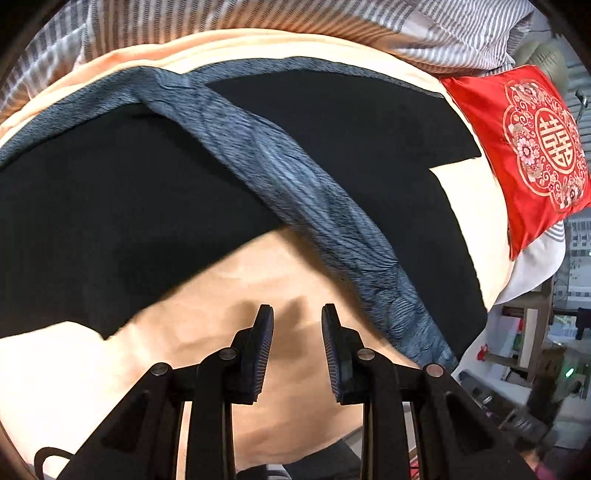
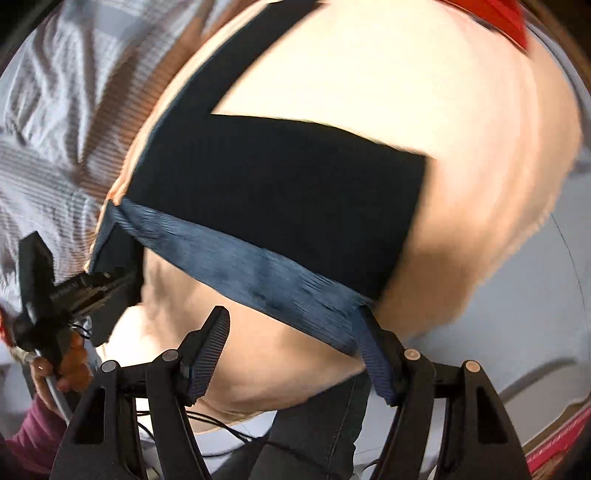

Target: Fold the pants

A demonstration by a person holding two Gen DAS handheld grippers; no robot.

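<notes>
— Black fingers of the left gripper (image 1: pixel 297 319) hang nearest, a narrow gap between them and nothing in it, only peach blanket (image 1: pixel 258 413) below.

— So where are the pants?

— Just beyond, spread flat across the bed. Going left to right in that view: black pants (image 1: pixel 122 206), then their blue-grey waistband (image 1: pixel 295 184) running diagonally across, then a red cushion (image 1: pixel 524 147) at the far edge. A striped quilt (image 1: pixel 221 18) is bunched behind.

— And the other gripper?

— The right gripper (image 2: pixel 291 343) stands wide apart, gripping nothing, though one finger sits right at the waistband's end; whether it touches I can't tell, it's blurred. I'd judge both hover at the band to pick up its ends for the fold.

— Does either view add anything?

— The right one shows the person's hand (image 2: pixel 59 365) holding the left gripper at the band's other end, and one pant leg squared off. Only the left one shows the cushion properly.
</notes>
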